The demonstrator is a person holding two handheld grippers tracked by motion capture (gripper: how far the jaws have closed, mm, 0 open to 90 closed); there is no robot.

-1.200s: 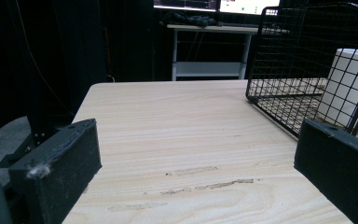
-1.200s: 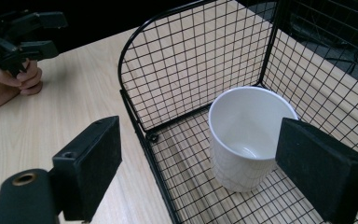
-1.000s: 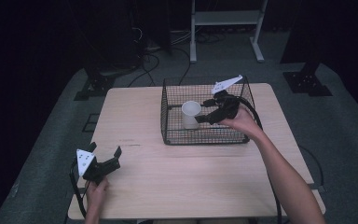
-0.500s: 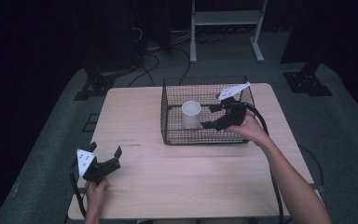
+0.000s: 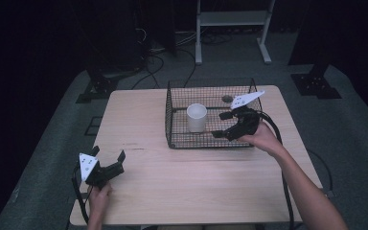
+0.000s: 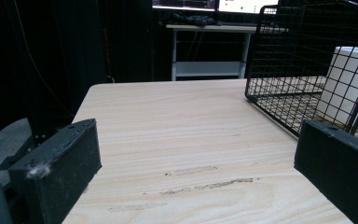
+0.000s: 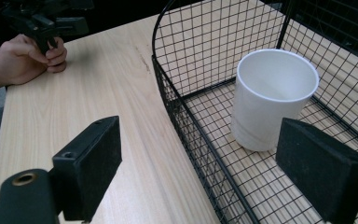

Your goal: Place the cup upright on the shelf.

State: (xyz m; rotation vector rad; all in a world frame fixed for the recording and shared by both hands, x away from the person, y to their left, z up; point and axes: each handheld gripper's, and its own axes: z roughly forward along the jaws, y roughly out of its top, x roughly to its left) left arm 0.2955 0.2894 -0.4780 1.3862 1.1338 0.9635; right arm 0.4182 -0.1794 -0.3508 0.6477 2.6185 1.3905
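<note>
A white paper cup (image 5: 196, 117) (image 7: 272, 98) stands upright in the left half of a black wire basket (image 5: 172, 122) (image 7: 186, 116) on the wooden table (image 5: 191, 187). My right gripper (image 5: 218, 125) (image 7: 205, 140) hovers over the basket's right front part, open, its jaws pointing at the cup from a short way off with nothing between them. One jaw is over the basket's front rim. My left gripper (image 5: 109, 154) (image 6: 198, 144) rests open near the table's front left corner, held by a hand (image 7: 25, 58). The left gripper view looks across the table to the basket (image 6: 307, 56) and the cup (image 6: 349, 79).
A small dark object (image 5: 227, 99) lies in the basket's back right corner. Bare tabletop stretches between the left gripper and the basket. Beyond the table a white shelf frame (image 5: 232, 19), cables and black stand feet (image 5: 316, 84) are on the grey floor.
My right gripper has drawn back to the right, away from the cup, its jaws equally wide. The cup stays upright in place. The left gripper has not moved.
</note>
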